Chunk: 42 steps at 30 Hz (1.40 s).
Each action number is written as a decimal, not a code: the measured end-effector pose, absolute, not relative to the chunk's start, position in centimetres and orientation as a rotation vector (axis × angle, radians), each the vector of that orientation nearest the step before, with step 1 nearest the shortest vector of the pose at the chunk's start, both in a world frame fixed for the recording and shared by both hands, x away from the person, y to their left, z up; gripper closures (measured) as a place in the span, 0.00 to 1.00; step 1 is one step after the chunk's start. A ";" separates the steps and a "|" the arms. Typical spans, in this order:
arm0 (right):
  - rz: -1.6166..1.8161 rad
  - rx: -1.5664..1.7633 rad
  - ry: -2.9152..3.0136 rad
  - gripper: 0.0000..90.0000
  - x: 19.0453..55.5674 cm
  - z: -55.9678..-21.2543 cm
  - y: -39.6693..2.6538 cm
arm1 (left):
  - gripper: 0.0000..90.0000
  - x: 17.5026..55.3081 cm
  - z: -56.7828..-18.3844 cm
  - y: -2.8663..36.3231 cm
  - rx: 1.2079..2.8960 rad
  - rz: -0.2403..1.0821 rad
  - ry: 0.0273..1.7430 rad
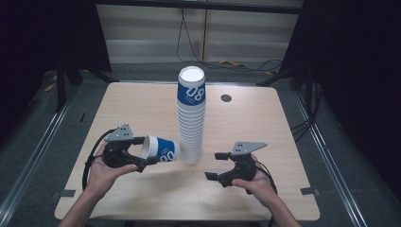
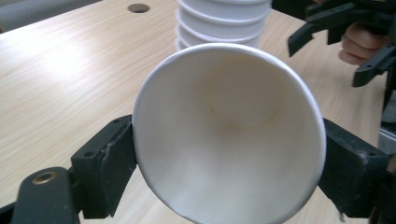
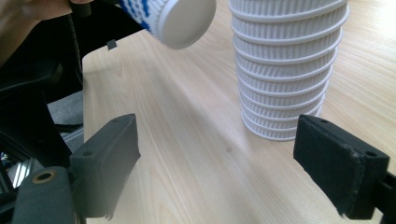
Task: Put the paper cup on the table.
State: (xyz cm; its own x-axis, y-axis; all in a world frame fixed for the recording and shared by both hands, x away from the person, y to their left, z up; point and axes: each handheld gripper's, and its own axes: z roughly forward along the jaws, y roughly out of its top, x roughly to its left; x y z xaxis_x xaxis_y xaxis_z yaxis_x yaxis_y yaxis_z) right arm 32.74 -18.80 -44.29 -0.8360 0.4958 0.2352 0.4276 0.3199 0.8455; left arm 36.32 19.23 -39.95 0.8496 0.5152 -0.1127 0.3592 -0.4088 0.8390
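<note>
The paper cup [image 1: 161, 149] lies on its side, clamped by its rim between the jaws of the left gripper [image 1: 142, 153], its mouth facing the hand and its base pointing at the stack of cups [image 1: 191, 118] just beside it. The right gripper [image 1: 215, 165] holds nothing; its jaws stand wide apart over bare wood, near the foot of the stack. The stack stands upright near the middle of the table [image 1: 142, 104].

white cup [image 2: 229, 135] clamped between tongs [image 2: 229, 163], mouth facing camera.
</note>
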 end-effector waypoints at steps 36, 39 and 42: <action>1.544 0.888 2.492 0.16 32.8 -44.5 -19.2 | 0.16 40.8 -39.4 21.8 2.334 0.290 0.920; 1.532 0.893 2.486 0.16 32.9 -44.5 -19.1 | 0.16 41.2 -39.3 21.9 2.355 0.308 0.923; 1.532 0.895 2.488 0.16 32.9 -44.5 -19.2 | 0.16 41.6 -39.2 21.8 2.405 0.331 0.932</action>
